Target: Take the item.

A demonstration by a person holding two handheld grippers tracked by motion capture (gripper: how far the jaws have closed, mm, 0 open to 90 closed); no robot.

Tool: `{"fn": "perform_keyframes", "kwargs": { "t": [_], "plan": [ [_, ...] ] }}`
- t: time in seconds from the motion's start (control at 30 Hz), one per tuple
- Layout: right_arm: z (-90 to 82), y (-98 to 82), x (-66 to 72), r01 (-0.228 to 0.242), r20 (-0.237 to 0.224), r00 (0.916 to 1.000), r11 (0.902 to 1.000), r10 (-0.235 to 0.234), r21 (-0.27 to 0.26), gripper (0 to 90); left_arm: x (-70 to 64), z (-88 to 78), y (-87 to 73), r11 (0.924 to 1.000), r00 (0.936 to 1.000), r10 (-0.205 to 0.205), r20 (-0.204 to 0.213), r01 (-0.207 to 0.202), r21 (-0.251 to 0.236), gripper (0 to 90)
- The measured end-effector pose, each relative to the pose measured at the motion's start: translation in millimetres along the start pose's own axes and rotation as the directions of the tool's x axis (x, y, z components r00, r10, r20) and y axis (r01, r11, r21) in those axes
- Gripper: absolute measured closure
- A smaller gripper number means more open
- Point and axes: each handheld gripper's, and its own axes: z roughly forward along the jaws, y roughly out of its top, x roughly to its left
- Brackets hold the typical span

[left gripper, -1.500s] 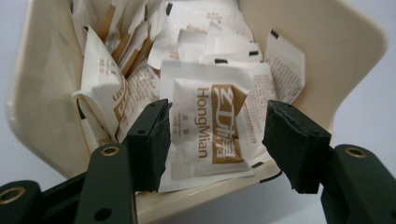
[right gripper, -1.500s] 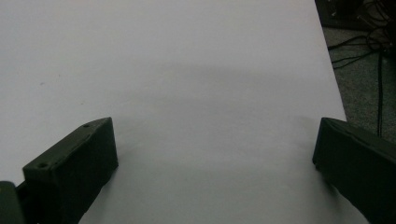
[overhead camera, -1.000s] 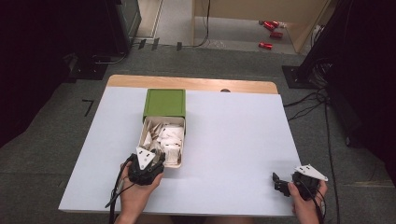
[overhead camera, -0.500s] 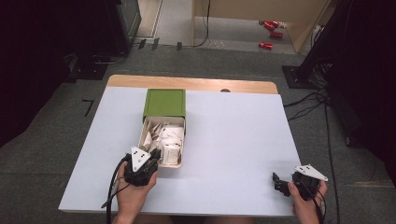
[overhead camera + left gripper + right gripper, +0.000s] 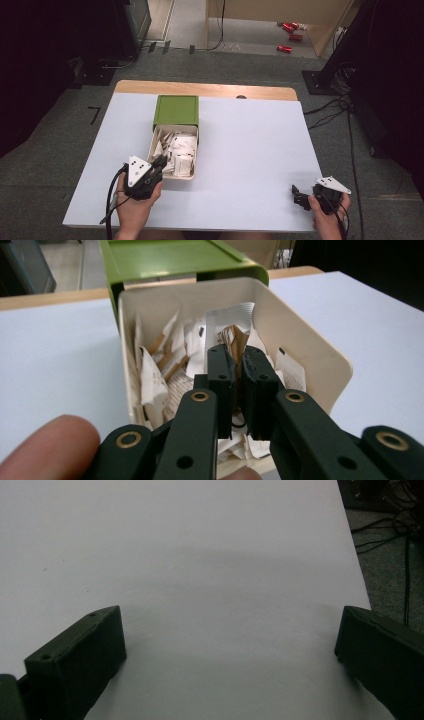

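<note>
Left gripper view is showing the left gripper point(image 5: 239, 372) reaching over the near rim of a cream drawer point(image 5: 320, 362) pulled out of a green box point(image 5: 165, 257), its two black jaws drawn almost together with a thin slit between them. A brown-and-silver packet point(image 5: 235, 330) is standing up just beyond the tips; whether the jaws are pinching its lower edge cannot be told, as the tips are covering that spot. Loose white and brown paper sachets point(image 5: 155, 375) are lying piled in the drawer to either side of the jaws. Seen from the high view, the left gripper point(image 5: 159, 162) is sitting at the drawer's near left corner, held by the left hand point(image 5: 132, 202). Well apart at the white table's point(image 5: 250, 150) near right corner, the right gripper point(image 5: 296, 192) is resting in the right hand point(image 5: 327, 217), and the right gripper view is showing its jaws spread wide over bare tabletop point(image 5: 210, 580), gripping nothing.
</note>
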Motion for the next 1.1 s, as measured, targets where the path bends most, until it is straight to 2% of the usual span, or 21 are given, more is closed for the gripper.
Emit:
{"fn": "perform_keyframes", "kwargs": {
  "t": [0.23, 0.43, 0.6, 0.93, 1.03, 1.07, 1.1],
  "plan": [
    [0.0, 0.0, 0.0, 0.000, 0.000, 1.0000, 1.0000, 0.000, 0.001, 0.0, 7.3, -7.6, 6.5, 0.9996, 0.9999, -0.016, 0.001, 0.016, -0.024, 85.4],
    [0.0, 0.0, 0.0, 0.000, 0.000, 1.0000, 1.0000, 0.000, 0.001, 0.0, 12.0, -15.4, 12.4, 0.9983, 1.0000, -0.002, 0.006, 0.003, -0.058, 85.3],
    [0.0, 0.0, 0.0, 0.000, 0.000, 1.0000, 1.0000, 0.000, 0.000, 0.0, 17.0, -19.0, 15.0, 0.9974, 0.9999, -0.013, 0.000, 0.013, -0.072, 85.3],
    [-0.1, 0.0, 0.0, 0.000, 0.000, 1.0000, 1.0000, 0.000, 0.001, 0.0, 41.6, -25.8, 17.8, 0.9950, 0.9974, -0.056, -0.045, 0.052, -0.086, 85.3],
    [0.0, 0.0, -0.1, -0.001, 0.000, 1.0000, 1.0000, 0.001, 0.000, 0.0, 52.2, -25.1, 16.1, 0.9948, 0.9952, -0.069, -0.070, 0.064, -0.079, 85.2],
    [0.0, 0.0, -0.1, -0.001, -0.001, 1.0000, 1.0000, 0.001, 0.000, 0.0, 59.6, -24.0, 13.2, 0.9952, 0.9930, -0.076, -0.090, 0.070, -0.068, 85.3],
    [0.0, 0.0, -0.1, -0.001, -0.001, 1.0000, 1.0000, 0.001, 0.000, 0.0, 59.6, -24.0, 13.2, 0.9952, 0.9930, -0.076, -0.090, 0.070, -0.068, 85.3]
  ]
}}
